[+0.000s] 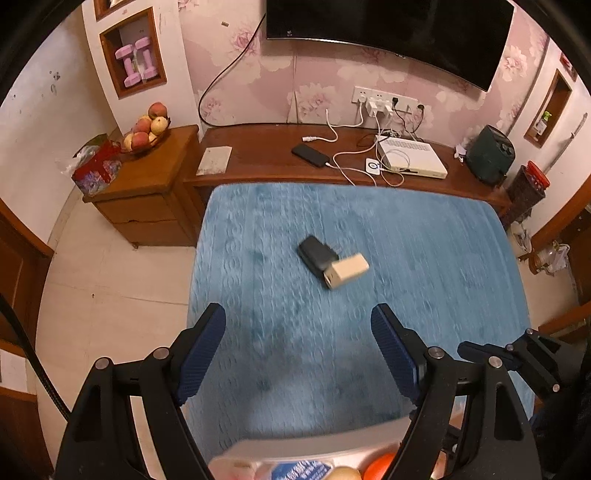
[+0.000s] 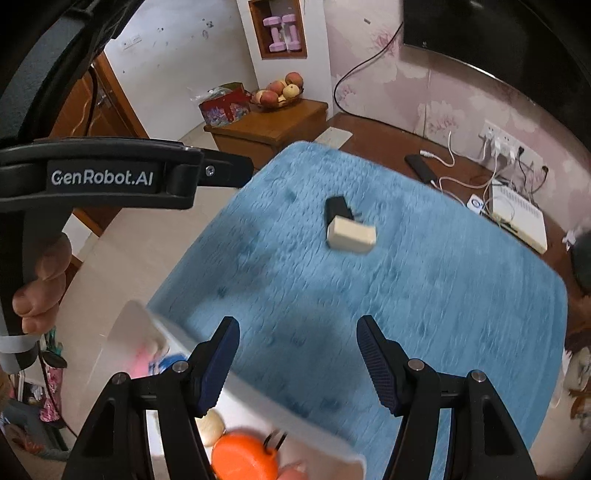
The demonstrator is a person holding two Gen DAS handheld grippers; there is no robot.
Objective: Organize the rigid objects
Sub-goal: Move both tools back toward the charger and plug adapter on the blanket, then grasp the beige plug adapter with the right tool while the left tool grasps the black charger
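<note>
Blue plush tabletop [image 1: 406, 258], black charger [image 1: 314, 251], cream charger [image 1: 347, 275], pink floral wallpaper [image 1: 258, 81], orange object [image 2: 243, 456] at bottom, pink dumbbells [image 1: 135, 61] upper left.

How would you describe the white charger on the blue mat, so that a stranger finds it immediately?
Find the blue mat spread in front of the wooden TV bench. Near its middle lie two small blocks touching each other. The white charger is the cream, box-shaped one; its neighbour, the black adapter, is dark and rounder.

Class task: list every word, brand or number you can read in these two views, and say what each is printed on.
"GenRobot.AI": on the left gripper's black body, seen from the right wrist.
TV logo: too small to read.
Blue packet print in the bin: blurred.
Red box print: unreadable.
</note>
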